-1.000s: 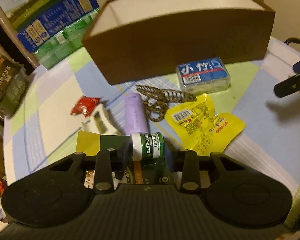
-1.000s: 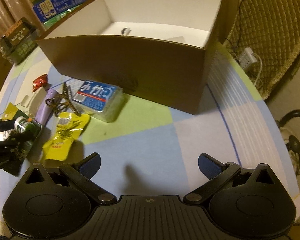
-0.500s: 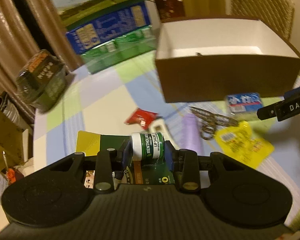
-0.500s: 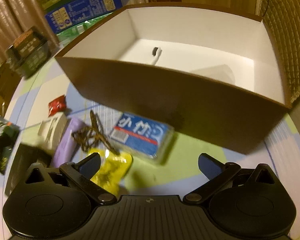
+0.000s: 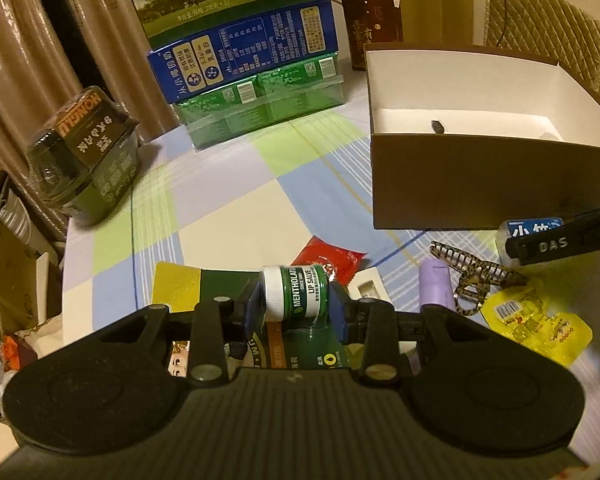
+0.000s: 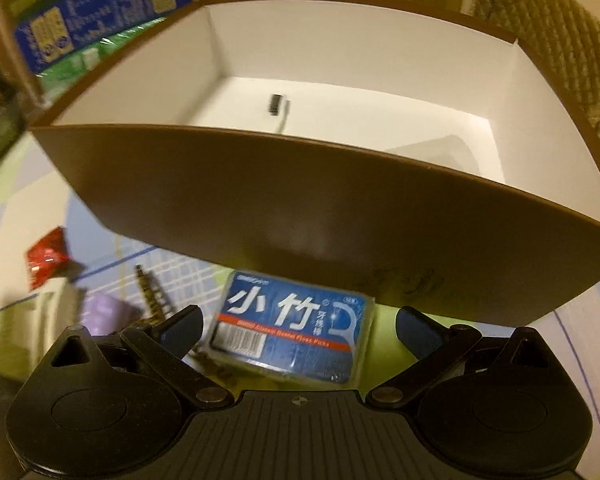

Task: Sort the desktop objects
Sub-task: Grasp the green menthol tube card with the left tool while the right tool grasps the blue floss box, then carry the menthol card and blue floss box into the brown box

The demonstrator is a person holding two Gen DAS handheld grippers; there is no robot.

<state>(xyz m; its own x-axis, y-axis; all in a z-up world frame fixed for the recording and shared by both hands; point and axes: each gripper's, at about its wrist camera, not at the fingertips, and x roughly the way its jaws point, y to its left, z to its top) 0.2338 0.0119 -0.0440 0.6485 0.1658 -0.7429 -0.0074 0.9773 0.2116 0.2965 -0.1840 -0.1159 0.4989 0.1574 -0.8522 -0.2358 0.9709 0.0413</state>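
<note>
My left gripper (image 5: 295,307) is shut on a green lip salve jar (image 5: 296,293) with a white lid and holds it above the table, left of the brown box (image 5: 480,184). My right gripper (image 6: 298,330) is open, its jaws on either side of the blue dental floss pick box (image 6: 292,336), which lies on the table against the brown box's front wall (image 6: 300,208). The brown box has a white inside with a small dark and white item (image 6: 278,108) on its floor. The right gripper also shows in the left wrist view (image 5: 560,236).
On the checked tablecloth lie a red sachet (image 5: 328,258), a purple tube (image 5: 434,284), a patterned hair clip (image 5: 474,276), a yellow packet (image 5: 536,326) and a green and yellow card (image 5: 204,284). Milk cartons (image 5: 240,64) and a dark package (image 5: 84,148) stand at the back left.
My left gripper has lifted and swung left with the jar. My right gripper has moved left and forward, down over the floss pick box, close to the brown box.
</note>
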